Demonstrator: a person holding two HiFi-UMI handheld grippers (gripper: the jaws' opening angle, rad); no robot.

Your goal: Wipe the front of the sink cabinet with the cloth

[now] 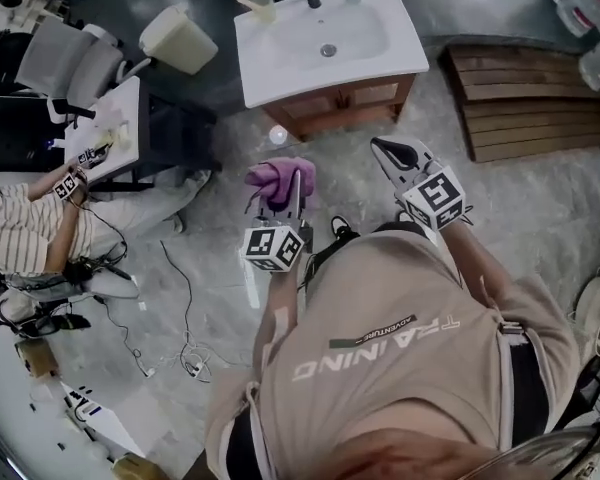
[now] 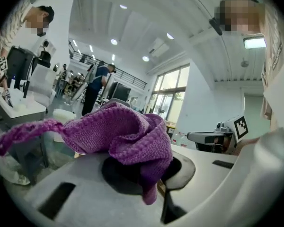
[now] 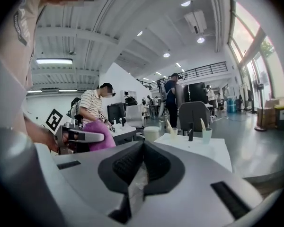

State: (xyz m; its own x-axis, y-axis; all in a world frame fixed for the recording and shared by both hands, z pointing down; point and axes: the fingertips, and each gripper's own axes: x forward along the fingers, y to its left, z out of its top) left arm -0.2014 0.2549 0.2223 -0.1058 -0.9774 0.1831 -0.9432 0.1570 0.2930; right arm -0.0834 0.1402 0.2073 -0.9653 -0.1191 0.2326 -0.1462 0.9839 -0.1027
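Grey workshop floor fills my head view. Ahead stands the white-topped wooden sink cabinet [image 1: 345, 103], its front foreshortened to a thin strip. The beige shirt [image 1: 400, 298] of the person carrying my rig reads "TRAINING" and, smaller, "ADVENTURE", upside down. Both grippers reach towards the cabinet, well short of it. My left gripper [image 1: 292, 183] is clenched on the purple cloth [image 1: 272, 176], which hides its tips. My right gripper [image 1: 390, 151] has its jaws pressed together.
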